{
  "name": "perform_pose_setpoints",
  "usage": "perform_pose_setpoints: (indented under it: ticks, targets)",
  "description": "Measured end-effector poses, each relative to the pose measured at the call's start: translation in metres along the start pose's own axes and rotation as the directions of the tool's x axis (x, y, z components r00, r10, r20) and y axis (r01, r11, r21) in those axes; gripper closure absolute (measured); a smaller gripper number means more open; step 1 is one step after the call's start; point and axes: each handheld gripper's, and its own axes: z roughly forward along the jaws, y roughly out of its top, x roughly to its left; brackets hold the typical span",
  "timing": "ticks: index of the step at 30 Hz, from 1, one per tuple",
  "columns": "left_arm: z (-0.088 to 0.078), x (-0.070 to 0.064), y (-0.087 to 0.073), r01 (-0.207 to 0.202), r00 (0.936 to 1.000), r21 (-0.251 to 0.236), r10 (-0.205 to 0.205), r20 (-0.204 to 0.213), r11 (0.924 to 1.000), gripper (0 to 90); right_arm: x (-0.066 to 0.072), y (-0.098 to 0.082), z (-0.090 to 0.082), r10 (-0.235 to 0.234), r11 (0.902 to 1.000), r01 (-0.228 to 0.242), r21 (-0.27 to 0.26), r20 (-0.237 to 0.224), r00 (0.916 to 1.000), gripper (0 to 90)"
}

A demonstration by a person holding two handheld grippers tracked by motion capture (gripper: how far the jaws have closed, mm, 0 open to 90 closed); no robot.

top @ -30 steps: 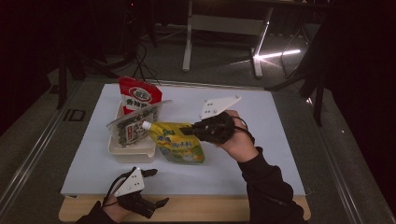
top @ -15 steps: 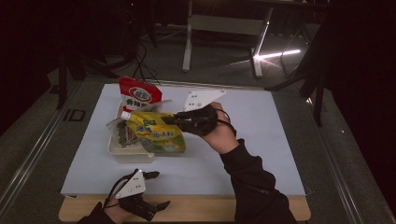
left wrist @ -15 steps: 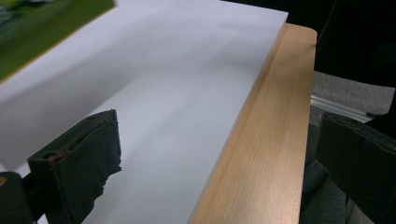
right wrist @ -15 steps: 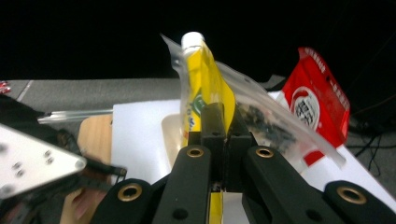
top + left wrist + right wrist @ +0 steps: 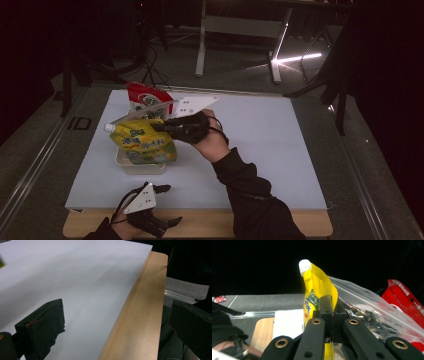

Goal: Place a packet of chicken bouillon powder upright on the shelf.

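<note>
Worktop (image 5: 280,150), covered by a pale sheet, with a bare wooden strip along its near edge; all objects sit in the ten-o'clock sector of the high view.

Red snack bag (image 5: 145,97), standing upright at the far end of the group, just beyond the tray.

Clear zip bag (image 5: 372,315), holding small dark items, leaning between the red snack bag and the yellow pouch; in the right gripper view it lies immediately behind the pouch.

Yellow spouted pouch (image 5: 142,142), held in the air above the shallow tray (image 5: 142,167). Its long axis runs roughly level across the high view, white cap (image 5: 109,128) toward nine o'clock, opposite edge toward three o'clock. In the right gripper view it appears edge-on and upright, cap at twelve o'clock.

Right gripper (image 5: 162,126), fingers closed on the three-o'clock edge of the yellow spouted pouch, which extends away from the fingers toward nine o'clock. This hand carries the load; any lowering into the tray would proceed straight down, since the tray lies directly beneath.

Left gripper (image 5: 167,205), at the near edge of the worktop around seven o'clock, well apart from the pouch. Its fingers (image 5: 42,332) stand apart with nothing between them.
</note>
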Motion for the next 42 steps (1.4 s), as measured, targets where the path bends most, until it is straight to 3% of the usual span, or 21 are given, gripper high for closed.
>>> perform_pose_setpoints:
  ticks: [6, 10, 18, 22, 32, 35, 39, 42]
  targets:
    - [-0.002, -0.001, 0.0, -0.001, 1.0, -0.003, 0.001, 0.0, 1.0, 1.9, 0.003, -0.008, 0.027, 0.003, 1.0, -0.003, -0.002, 0.012, 0.9999, 90.0]
    - [-0.002, -0.001, 0.0, 0.002, 1.0, -0.006, -0.002, -0.001, 1.0, 1.9, 0.003, -0.018, 0.039, 0.031, 0.9995, -0.031, -0.008, 0.005, 0.9995, 90.0]
    - [-0.001, 0.0, -0.001, 0.002, 1.0, 0.002, -0.002, -0.001, 1.0, 1.9, 0.004, -0.027, 0.047, 0.068, 0.9964, -0.068, -0.05, 0.011, 0.9976, 90.0]
    - [-0.001, 0.0, -0.001, -0.001, 1.0, 0.003, 0.001, -0.002, 1.0, 1.9, 0.003, -0.033, 0.052, 0.072, 0.9969, -0.071, -0.032, 0.023, 0.9971, 90.0]
    - [0.0, 0.0, -0.002, 0.0, 1.0, 0.005, 0.0, -0.001, 1.0, 1.9, 0.001, -0.062, 0.046, 0.117, 0.9931, -0.117, -0.005, 0.032, 0.9926, 89.3]
    - [0.0, 0.0, -0.002, 0.001, 1.0, 0.005, -0.001, -0.004, 1.0, 1.9, 0.004, -0.061, 0.045, 0.079, 0.9967, -0.08, 0.01, 0.054, 0.9954, 82.6]
    - [-0.001, 0.0, -0.001, -0.003, 1.0, 0.004, 0.003, -0.004, 1.0, 1.9, 0.007, -0.06, 0.036, 0.085, 0.9962, -0.086, 0.015, 0.064, 0.9944, 69.0]
    - [0.0, 0.001, -0.001, 0.003, 1.0, 0.002, -0.003, -0.009, 1.0, 1.9, 0.006, -0.065, 0.026, 0.098, 0.9951, -0.098, 0.004, 0.074, 0.9925, 64.3]
